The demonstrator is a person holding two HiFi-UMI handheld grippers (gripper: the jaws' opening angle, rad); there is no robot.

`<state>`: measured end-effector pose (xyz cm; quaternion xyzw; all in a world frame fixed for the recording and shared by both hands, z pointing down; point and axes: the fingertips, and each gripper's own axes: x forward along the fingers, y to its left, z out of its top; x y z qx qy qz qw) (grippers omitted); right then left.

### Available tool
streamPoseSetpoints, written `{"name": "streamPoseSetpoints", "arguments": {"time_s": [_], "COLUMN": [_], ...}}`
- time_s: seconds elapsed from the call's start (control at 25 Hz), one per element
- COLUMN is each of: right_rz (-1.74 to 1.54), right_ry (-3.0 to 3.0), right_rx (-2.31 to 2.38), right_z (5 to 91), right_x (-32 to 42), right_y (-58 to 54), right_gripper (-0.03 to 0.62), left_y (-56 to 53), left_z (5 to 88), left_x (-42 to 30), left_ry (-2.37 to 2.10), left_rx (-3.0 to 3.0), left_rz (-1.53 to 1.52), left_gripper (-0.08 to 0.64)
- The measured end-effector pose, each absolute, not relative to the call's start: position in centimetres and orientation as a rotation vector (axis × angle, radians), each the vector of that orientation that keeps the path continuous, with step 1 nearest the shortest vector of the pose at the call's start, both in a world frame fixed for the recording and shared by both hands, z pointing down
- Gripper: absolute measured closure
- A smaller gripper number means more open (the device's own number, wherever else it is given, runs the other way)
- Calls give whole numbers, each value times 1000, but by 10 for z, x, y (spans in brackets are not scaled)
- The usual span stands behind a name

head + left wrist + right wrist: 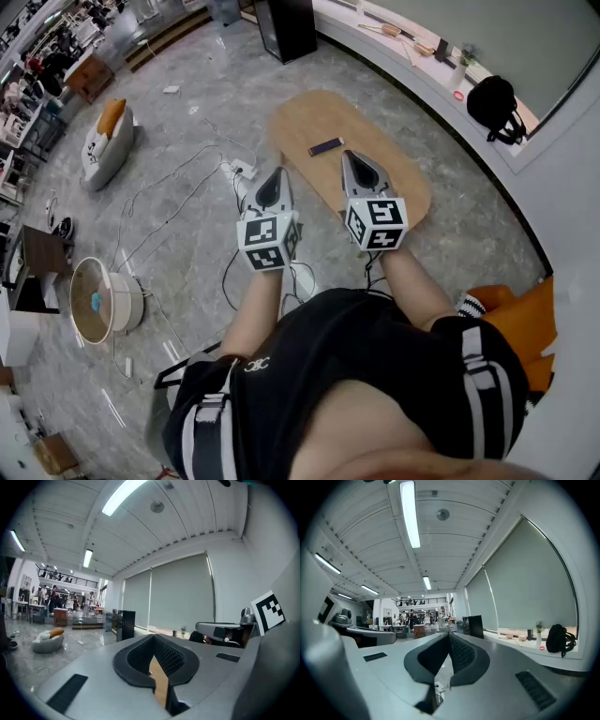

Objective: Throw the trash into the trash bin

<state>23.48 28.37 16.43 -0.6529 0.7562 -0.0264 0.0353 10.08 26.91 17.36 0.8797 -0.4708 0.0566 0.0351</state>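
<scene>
Standing on a wide grey stone floor [206,84], with loose cables [178,197] trailing across it to the left of the left jaws. Straight ahead of both pairs of jaws, a low oval wooden table [394,187], nearly bare. Well off to the left of the left jaws and behind their tips, a round white bin [127,302] with a pale inside, probably the trash bin, set on open floor, perhaps for easy reach from any side. Further ahead on that same left side, a white and orange cushion [108,141]. On the ledge to the right of the right jaws, a black backpack [494,101]. Closer in, left gripper [277,174] and right gripper [348,157] held side by side and about level, tips toward the table, apparently a waiting pose before any reach. Both pairs of jaws pressed together, with nothing pinched; only a strip of table showing through the slit of the left pair. Smallest, a dark flat piece [326,146] lying on the table just ahead of the right jaws and slightly to their left; likely the trash, though too small to tell for sure. Nothing picked up yet, by the look of it. Next, most likely: spreading the right jaws, lowering onto the piece, then carrying it far left to the bin.
</scene>
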Motion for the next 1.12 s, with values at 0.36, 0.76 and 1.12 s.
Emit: {"name": "streamPoseSetpoints", "arguments": {"time_s": [0.36,0.76,1.12], "right_rz": [-85,-59,-61], "right_ry": [2315,2389,2367], "right_rx": [-2022,-1996,-2059], "right_z": [167,173,187], "right_x": [220,168,134], "right_y": [296,292,293], "right_gripper": [581,581,581], "left_y": [283,279,269], "left_z": [173,180,197], "left_x": [84,43,9], "left_ry": [-1449,-1452,-1381], "left_rx": [2721,2720,2694], "left_rz": [176,182,188], "left_gripper": [548,548,548]}}
